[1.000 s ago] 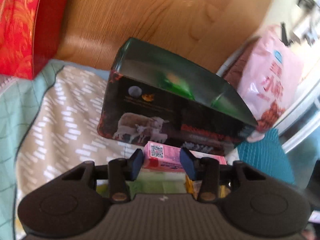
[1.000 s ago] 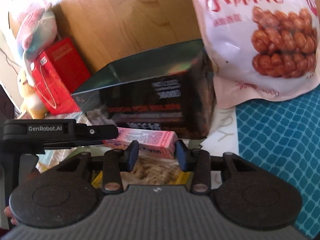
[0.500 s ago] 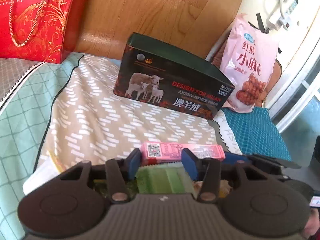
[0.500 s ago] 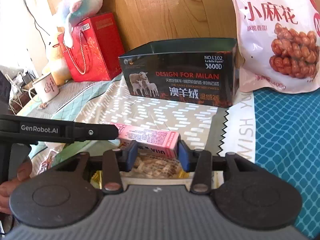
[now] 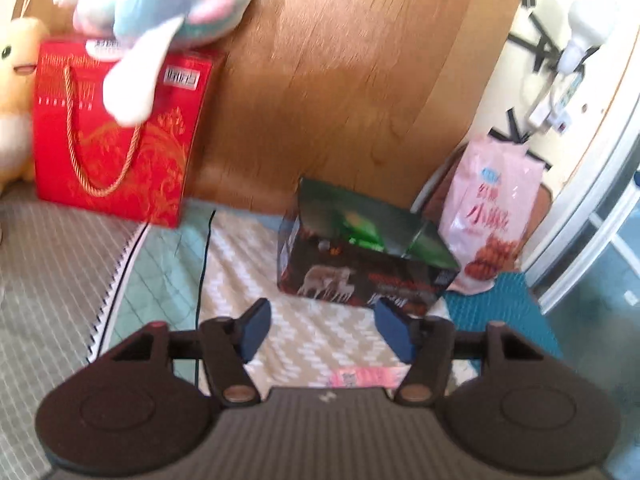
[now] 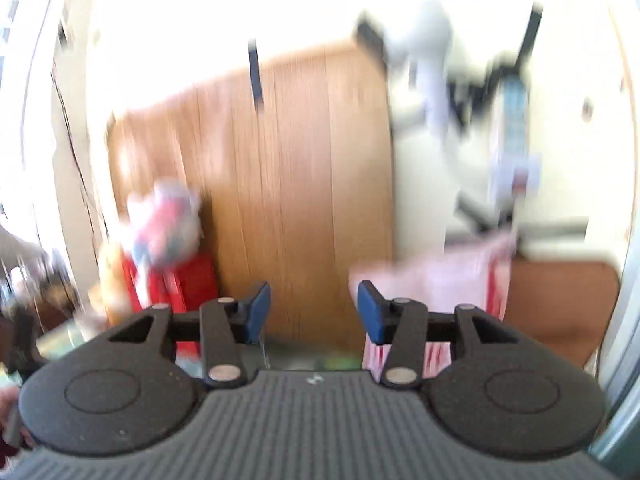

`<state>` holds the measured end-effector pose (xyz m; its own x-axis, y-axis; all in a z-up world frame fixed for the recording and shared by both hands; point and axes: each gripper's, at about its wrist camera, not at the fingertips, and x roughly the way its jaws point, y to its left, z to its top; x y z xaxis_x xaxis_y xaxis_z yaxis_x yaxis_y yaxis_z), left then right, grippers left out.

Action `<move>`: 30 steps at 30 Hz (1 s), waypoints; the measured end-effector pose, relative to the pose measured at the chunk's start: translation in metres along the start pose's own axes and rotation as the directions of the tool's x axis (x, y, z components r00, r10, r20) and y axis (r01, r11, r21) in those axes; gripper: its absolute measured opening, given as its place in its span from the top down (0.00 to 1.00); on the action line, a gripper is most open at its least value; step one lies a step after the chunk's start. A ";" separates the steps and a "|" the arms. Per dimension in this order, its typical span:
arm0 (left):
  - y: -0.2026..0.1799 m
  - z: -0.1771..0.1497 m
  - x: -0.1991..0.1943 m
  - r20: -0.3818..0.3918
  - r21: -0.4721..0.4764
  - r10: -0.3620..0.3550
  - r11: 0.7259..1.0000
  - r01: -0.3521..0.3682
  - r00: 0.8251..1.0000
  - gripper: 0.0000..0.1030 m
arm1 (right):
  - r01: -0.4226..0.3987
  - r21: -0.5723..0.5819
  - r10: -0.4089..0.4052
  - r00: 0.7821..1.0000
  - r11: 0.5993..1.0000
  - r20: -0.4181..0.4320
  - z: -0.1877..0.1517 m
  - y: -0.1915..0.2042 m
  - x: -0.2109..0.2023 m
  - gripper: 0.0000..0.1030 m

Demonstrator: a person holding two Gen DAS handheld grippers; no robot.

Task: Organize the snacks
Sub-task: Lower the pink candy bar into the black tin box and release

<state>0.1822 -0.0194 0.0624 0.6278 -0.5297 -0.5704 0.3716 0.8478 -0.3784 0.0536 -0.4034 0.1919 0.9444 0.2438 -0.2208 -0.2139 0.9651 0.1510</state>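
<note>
A slim pink snack box point(image 5: 364, 378) lies flat on the patterned cloth point(image 5: 320, 344), just below my left gripper point(image 5: 322, 316). That gripper's jaws are opening and hold nothing. Farther back stands a dark open-topped box with sheep printed on it point(image 5: 360, 272), and a green packet point(image 5: 360, 232) shows inside it. A pink bag of fried twists point(image 5: 492, 224) leans to its right. In the blurred right wrist view my right gripper point(image 6: 314, 300) is open with nothing in it. It is raised and faces the wooden board point(image 6: 304, 184), with the pink bag point(image 6: 452, 276) low on the right.
A red gift bag point(image 5: 116, 132) stands at the back left with plush toys point(image 5: 160, 0) on and beside it. A teal mat point(image 5: 492, 308) lies to the right. A white wall with cables and a plug point(image 5: 560, 92) is at the far right.
Both grippers have let go of the pink box, which now lies on the cloth. Both have risen and drawn back. The right one has tipped up towards the wooden board.
</note>
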 end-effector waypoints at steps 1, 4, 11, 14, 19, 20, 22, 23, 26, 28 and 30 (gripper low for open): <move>-0.001 0.001 0.000 -0.008 0.004 -0.011 1.000 0.011 1.000 0.36 | -0.020 0.004 0.019 1.000 1.000 0.015 0.004 0.000 -0.005 0.51; -0.006 -0.008 0.016 -0.062 0.020 -0.012 1.000 0.013 0.998 0.35 | -0.069 0.004 0.069 0.994 0.998 -0.088 -0.021 0.005 0.013 0.51; -0.013 -0.031 0.071 -0.225 0.007 -0.022 1.000 0.025 0.974 0.40 | -0.132 0.062 0.145 0.859 0.989 -0.491 -0.160 0.021 0.105 0.63; -0.016 -0.034 0.082 -0.247 0.027 -0.007 1.000 0.014 0.969 0.41 | -0.148 0.078 0.167 0.831 0.986 -0.530 -0.184 0.025 0.127 0.63; -0.017 -0.040 0.104 -0.308 0.027 -0.027 0.999 0.037 0.951 0.54 | -0.181 0.092 0.201 0.787 0.979 -0.584 -0.201 0.029 0.147 0.64; -0.018 -0.040 0.106 -0.310 0.021 -0.033 0.999 0.041 0.950 0.54 | -0.188 0.107 0.215 0.786 0.976 -0.580 -0.203 0.030 0.149 0.64; -0.023 -0.036 0.106 -0.298 0.037 -0.010 0.999 0.022 0.955 0.54 | -0.174 0.096 0.197 0.796 0.980 -0.572 -0.204 0.033 0.154 0.65; -0.025 -0.032 0.104 -0.281 0.047 -0.006 0.999 0.020 0.960 0.55 | -0.168 0.090 0.189 0.801 0.982 -0.568 -0.200 0.034 0.151 0.68; -0.032 -0.011 0.089 -0.208 0.064 -0.035 0.997 0.049 0.978 0.55 | -0.165 0.061 0.174 0.854 0.984 -0.491 -0.179 0.031 0.141 0.70; -0.038 0.008 0.081 -0.153 0.070 -0.065 0.995 0.076 0.986 0.55 | -0.156 0.046 0.161 0.899 0.987 -0.407 -0.156 0.029 0.137 0.70; -0.045 0.027 0.078 -0.092 0.077 -0.080 0.993 0.087 0.993 0.55 | -0.137 0.040 0.143 0.935 0.990 -0.324 -0.133 0.025 0.137 0.70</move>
<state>0.2330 -0.0977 0.0547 0.5307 -0.5956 -0.6030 0.4759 0.7981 -0.3695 0.1445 -0.3329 0.0370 0.7719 0.3967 -0.4968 -0.3313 0.9180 0.2182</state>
